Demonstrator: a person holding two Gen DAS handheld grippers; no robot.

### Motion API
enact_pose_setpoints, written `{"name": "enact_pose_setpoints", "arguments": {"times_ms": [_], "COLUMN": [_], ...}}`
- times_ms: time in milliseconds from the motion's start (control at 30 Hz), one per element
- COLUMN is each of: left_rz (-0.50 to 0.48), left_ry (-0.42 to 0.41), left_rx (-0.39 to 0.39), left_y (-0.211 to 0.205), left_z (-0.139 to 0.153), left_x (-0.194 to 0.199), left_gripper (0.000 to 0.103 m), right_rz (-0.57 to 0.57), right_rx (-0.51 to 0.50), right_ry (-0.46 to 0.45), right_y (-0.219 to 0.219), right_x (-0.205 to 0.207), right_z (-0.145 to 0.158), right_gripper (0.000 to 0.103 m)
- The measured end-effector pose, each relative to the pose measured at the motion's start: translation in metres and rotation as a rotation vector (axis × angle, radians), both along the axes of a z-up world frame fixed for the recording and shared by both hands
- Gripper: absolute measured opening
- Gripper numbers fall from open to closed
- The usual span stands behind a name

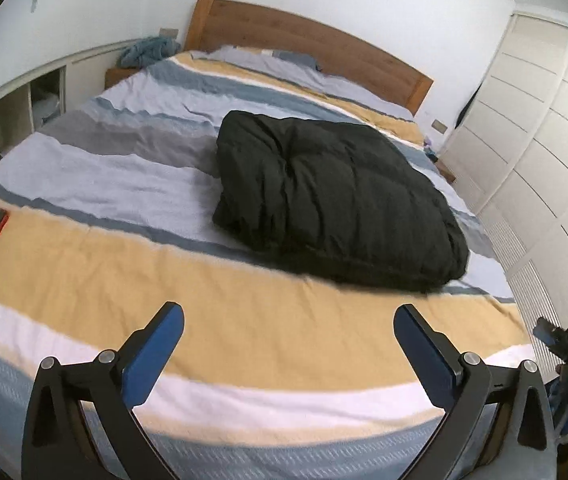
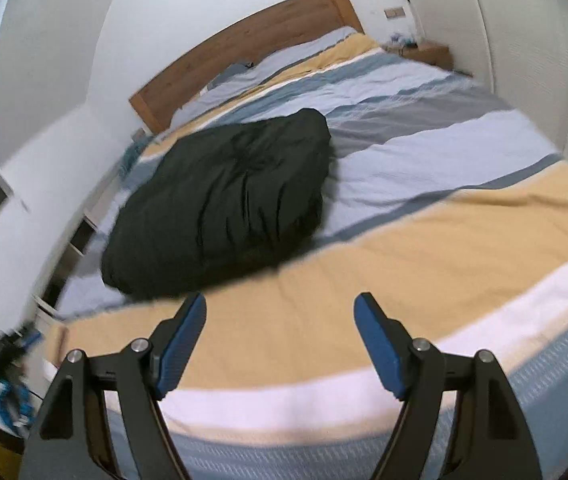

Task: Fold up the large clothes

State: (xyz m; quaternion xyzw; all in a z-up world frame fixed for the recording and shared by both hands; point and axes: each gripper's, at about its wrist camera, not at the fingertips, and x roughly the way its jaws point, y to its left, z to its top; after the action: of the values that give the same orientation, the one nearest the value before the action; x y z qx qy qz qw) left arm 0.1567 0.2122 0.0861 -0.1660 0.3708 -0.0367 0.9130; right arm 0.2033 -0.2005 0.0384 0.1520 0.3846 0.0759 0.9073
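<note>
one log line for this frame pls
garment: black padded garment folded on bed | left gripper: open, empty | right gripper: open, empty

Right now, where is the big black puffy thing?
The black folded garment lies on the striped bed cover, mid-bed, toward the wardrobe side, beyond both open grippers.

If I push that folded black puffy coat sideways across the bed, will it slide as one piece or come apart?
The black coat looks thickly padded and soft, so a push would probably dent it before moving it. Its stacked layers show loose at the near edge, so the top may shift first. The striped bedcover is wrinkly cloth and would likely drag and bunch rather than let it glide.
</note>
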Motion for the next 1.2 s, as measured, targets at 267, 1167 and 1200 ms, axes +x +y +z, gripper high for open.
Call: {"name": "enact_pose_setpoints", "arguments": {"times_ms": [267, 1167, 1200], "left_rz": [-0.003, 0.114, 0.114], "left_ry": [-0.014, -0.167, -0.167], "left_rx": [0.059, 0.425, 0.423], "left_y": [-0.06, -0.138, -0.138], "left_z": [-0.007, 0.004, 0.003], "left_x": [-0.063, -0.112, -0.111], "left_gripper": [0.102, 0.102, 0.102], "right_rz": [0.052, -0.041, -0.047], "right_rx": [-0.242, -0.323, -0.33], "right_ry": [-0.079, -0.199, -0.196], "right_y": [0.066, 0.077, 0.076], "right_x": [-0.079, -0.147, -0.147], "right_z": [0.011, 0.032, 0.031], "right_gripper": [0.076, 0.077, 0.077]}}
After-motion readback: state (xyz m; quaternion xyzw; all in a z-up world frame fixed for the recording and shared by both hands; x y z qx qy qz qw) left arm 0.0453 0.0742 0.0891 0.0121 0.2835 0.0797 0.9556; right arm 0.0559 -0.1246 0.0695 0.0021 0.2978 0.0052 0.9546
